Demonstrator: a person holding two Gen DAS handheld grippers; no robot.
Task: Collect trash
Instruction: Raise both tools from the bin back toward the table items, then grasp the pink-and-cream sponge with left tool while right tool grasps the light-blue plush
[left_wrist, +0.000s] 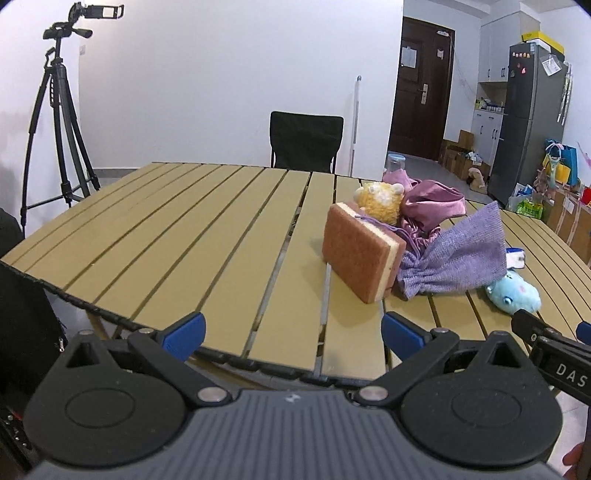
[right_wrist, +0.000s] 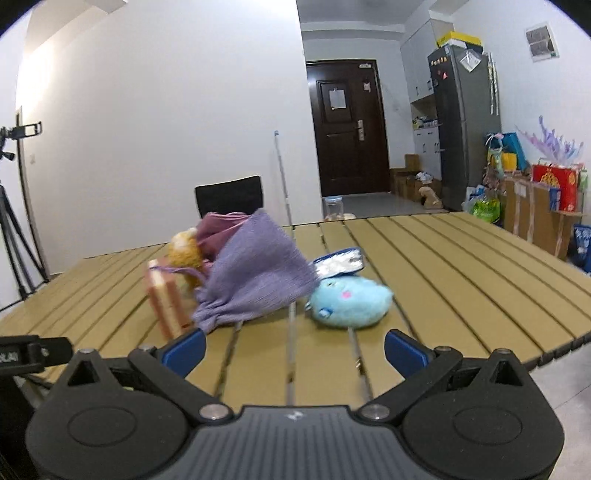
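Left wrist view: left gripper (left_wrist: 291, 338) has blue-padded fingers (left_wrist: 184, 334) spread wide, nothing between them, hovering at the near edge of the slatted table (left_wrist: 147, 229). Ahead and to its right stands a scouring sponge (left_wrist: 360, 254), on edge and tilted, its pink abrasive face toward the camera. Behind it sits a yellow plush toy (left_wrist: 380, 201) touching a crumpled pink satin pouch (left_wrist: 432, 201). A lilac drawstring bag (left_wrist: 458, 254) lies just beside the sponge, with a blue plush toy (left_wrist: 513, 295) at its far corner.

Right wrist view: right gripper (right_wrist: 293, 350) is likewise wide apart and empty, low over the slats. Blue plush toy (right_wrist: 349, 302) lies nearest, almost straight ahead; a silver-and-blue wrapper (right_wrist: 340, 263) rests just behind it, touching or nearly so. Lilac drawstring bag (right_wrist: 255, 273) is to the left, sponge (right_wrist: 166, 295) beyond. This view is slightly blurred.

Judgement: approach stage, no item grasped yet. The wrapper looks the clearest trash item; no bin is visible. Next move calls for the right gripper to reach past the plush without nudging it and close on the wrapper's raised edge, since it is thin and flat.
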